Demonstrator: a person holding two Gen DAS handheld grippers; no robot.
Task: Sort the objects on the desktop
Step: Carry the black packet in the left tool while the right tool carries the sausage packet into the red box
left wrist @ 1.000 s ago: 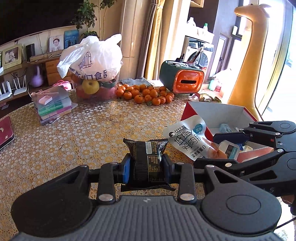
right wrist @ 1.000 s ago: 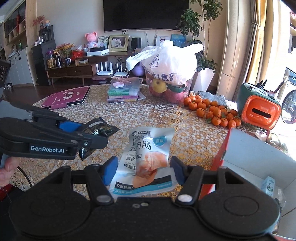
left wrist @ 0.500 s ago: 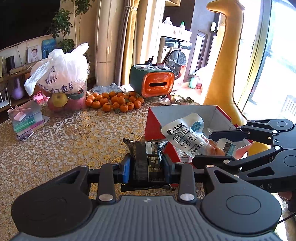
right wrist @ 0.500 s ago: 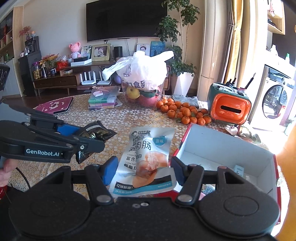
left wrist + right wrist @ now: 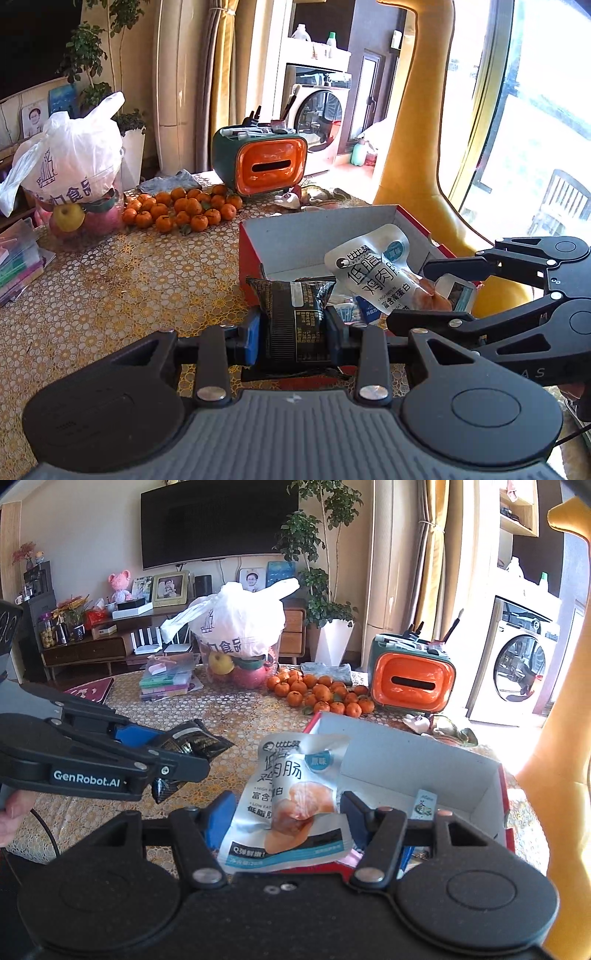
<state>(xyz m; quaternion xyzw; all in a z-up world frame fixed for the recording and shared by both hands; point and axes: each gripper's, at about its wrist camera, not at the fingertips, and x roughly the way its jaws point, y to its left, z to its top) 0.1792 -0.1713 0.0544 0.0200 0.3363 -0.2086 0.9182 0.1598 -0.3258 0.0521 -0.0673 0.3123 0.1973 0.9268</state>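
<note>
My left gripper (image 5: 293, 330) is shut on a black snack packet (image 5: 295, 317), held upright just in front of the near wall of a red and white cardboard box (image 5: 255, 243). My right gripper (image 5: 288, 816) is shut on a silver sausage pouch (image 5: 291, 797), which hangs over the box (image 5: 417, 768). In the right wrist view the left gripper (image 5: 184, 755) with the black packet (image 5: 195, 740) is at the left. In the left wrist view the right gripper (image 5: 439, 291) holds the pouch (image 5: 376, 273) over the box's right half. Small items lie inside the box.
On the patterned table (image 5: 110, 280) lie several mandarins (image 5: 181, 210), an orange and green tissue box (image 5: 262, 166), a white plastic bag over a fruit jar (image 5: 70, 166) and stacked plastic cases (image 5: 170, 679). A yellow giraffe figure (image 5: 413, 110) stands behind the box.
Both grippers have swung to the right with their packets, from the open table to the red and white box. The box now sits directly ahead and the pouch is over it.
</note>
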